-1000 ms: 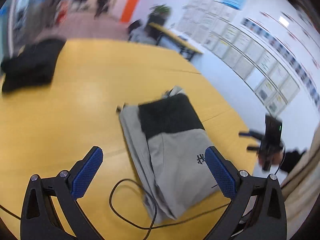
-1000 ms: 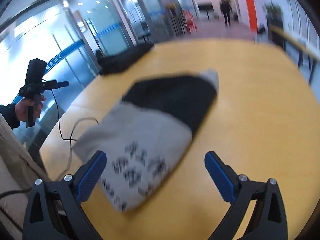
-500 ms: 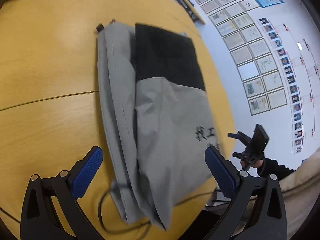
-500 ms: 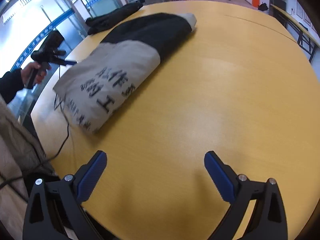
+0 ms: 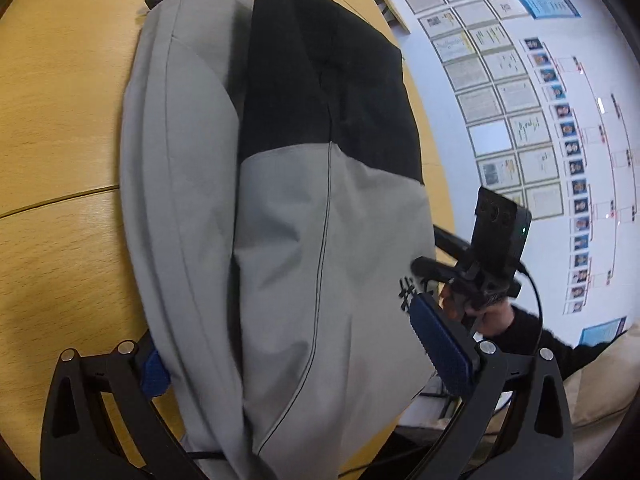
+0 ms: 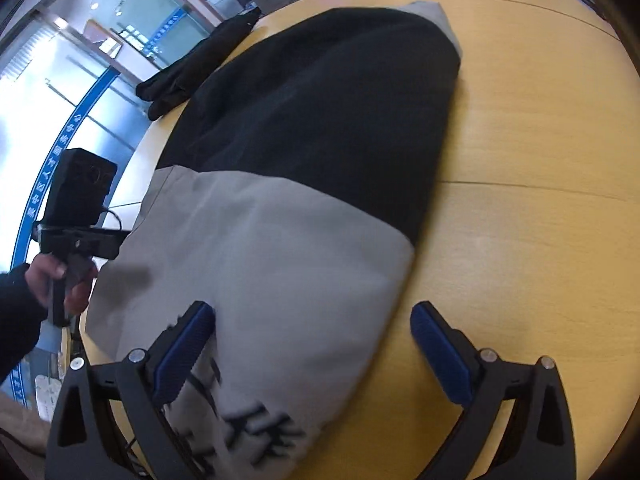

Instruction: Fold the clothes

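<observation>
A folded grey and black garment [image 5: 312, 240] lies on the yellow wooden table [image 5: 60, 140], its grey end at the table's rim. My left gripper [image 5: 298, 360] is open and straddles that grey end. Its left fingertip [image 5: 154, 368] is partly hidden at the garment's side fold, and its right pad [image 5: 440, 344] is by the printed characters. In the right wrist view the same garment [image 6: 300, 208] fills the middle. My right gripper [image 6: 312, 350] is open over the printed grey end, one finger on the cloth and the other above bare table [image 6: 540, 140].
A person's hand holds a black device on a handle beside the table rim [image 5: 496, 240], also seen as the device [image 6: 76, 208] in the right wrist view. A pile of black clothing [image 6: 196, 68] lies at the far edge. A cable [image 5: 200, 456] runs under the garment's near end.
Both grippers have come down close to the garment. The left one now straddles its grey end; the right one swung from bare table back over the printed end. Both stayed open.
</observation>
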Demonstrator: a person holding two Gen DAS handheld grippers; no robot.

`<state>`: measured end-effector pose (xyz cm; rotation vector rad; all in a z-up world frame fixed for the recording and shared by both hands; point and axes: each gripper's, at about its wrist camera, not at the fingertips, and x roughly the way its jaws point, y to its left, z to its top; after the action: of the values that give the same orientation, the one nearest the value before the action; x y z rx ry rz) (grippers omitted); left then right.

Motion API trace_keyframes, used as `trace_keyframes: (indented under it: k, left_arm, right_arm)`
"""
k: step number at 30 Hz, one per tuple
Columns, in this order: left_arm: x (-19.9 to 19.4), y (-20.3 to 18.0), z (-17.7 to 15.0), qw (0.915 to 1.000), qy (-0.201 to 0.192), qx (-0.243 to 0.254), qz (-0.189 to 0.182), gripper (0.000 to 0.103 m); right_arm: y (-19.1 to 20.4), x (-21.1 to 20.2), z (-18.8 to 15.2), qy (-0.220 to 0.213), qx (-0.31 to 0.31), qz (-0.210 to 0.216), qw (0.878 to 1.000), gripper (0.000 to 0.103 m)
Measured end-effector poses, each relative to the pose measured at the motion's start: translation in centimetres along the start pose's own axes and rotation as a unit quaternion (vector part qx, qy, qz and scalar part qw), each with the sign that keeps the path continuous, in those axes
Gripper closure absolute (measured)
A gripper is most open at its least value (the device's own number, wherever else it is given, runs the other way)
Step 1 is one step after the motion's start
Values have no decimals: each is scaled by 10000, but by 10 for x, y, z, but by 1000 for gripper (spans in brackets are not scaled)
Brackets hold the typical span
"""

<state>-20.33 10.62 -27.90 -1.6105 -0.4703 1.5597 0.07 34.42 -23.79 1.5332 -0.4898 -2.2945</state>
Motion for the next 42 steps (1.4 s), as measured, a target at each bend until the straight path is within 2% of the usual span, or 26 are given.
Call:
trace_keyframes:
  k: [2, 5, 7, 8, 9, 10, 11, 12, 13, 15, 18, 20, 24, 30, 33, 35, 38, 42]
  left_arm:
    - [3, -2, -2, 10000, -34, -27, -24, 1]
    - [9, -13, -8, 9997, -32, 149, 205, 1]
    - [12, -18, -13, 9994, -57, 179, 296, 2]
    - [13, -19, -15, 9993, -75, 171, 337, 3]
    - [13, -18, -17, 9991, -97, 143, 391, 10]
    - [12, -17, -19, 9988, -118, 114, 458, 25]
    - [9, -15, -22, 9986, -136, 62, 509, 36]
    - [7, -11, -25, 9984, -152, -16, 539, 52]
    - [5, -7, -28, 9986, -175, -114, 485, 58]
    - [3, -5, -34, 9989, -240, -199, 357, 63]
    - [-1, -15, -45, 9988, -375, -94, 287, 75]
    - [-4, -23, -56, 9988, -468, -49, 162, 78]
    - [-9, -29, -83, 9984, -514, -101, 195, 80]
    - [-36, -39, -129, 9965, -783, -189, 227, 80]
    - [-69, -41, -141, 9942, -1028, -202, 234, 80]
    - [-103, -47, -147, 9914, -1266, -140, 295, 80]
    - [-171, -52, -150, 9846, -1670, 4, 523, 80]
    - [-276, -35, -146, 9721, -2168, 184, 872, 80]
  right_arm:
    - [17, 15, 4, 56, -158, -271, 9995, 0]
    - [33, 24, 9, 230, -353, -643, 9970, 0]
    - [39, 26, 9, 287, -471, -787, 9954, 4]
    - [42, 26, 8, 274, -541, -880, 9943, 12]
    - [43, 24, 7, 219, -563, -941, 9937, 21]
    - [45, 22, 5, 160, -583, -1003, 9931, 27]
    - [47, 17, 3, 64, -593, -1061, 9926, 43]
    - [50, 13, 2, -44, -629, -1072, 9922, 54]
    - [53, 9, 0, -142, -671, -1089, 9917, 57]
    - [66, 9, -3, -213, -845, -1226, 9886, 63]
    - [76, 9, -7, -269, -889, -1315, 9870, 66]
    - [77, 8, -9, -273, -913, -1312, 9868, 66]
    - [77, 5, -15, -252, -1268, -1318, 9828, 71]
    - [109, 6, -33, -389, -1570, -1123, 9804, 78]
    - [141, 5, -33, -556, -1813, -988, 9769, 81]
    - [178, 7, -26, -756, -2017, -876, 9726, 82]
    - [232, 6, -2, -1081, -2186, -639, 9677, 82]
    - [310, 19, 41, -1545, -2367, -265, 9589, 82]
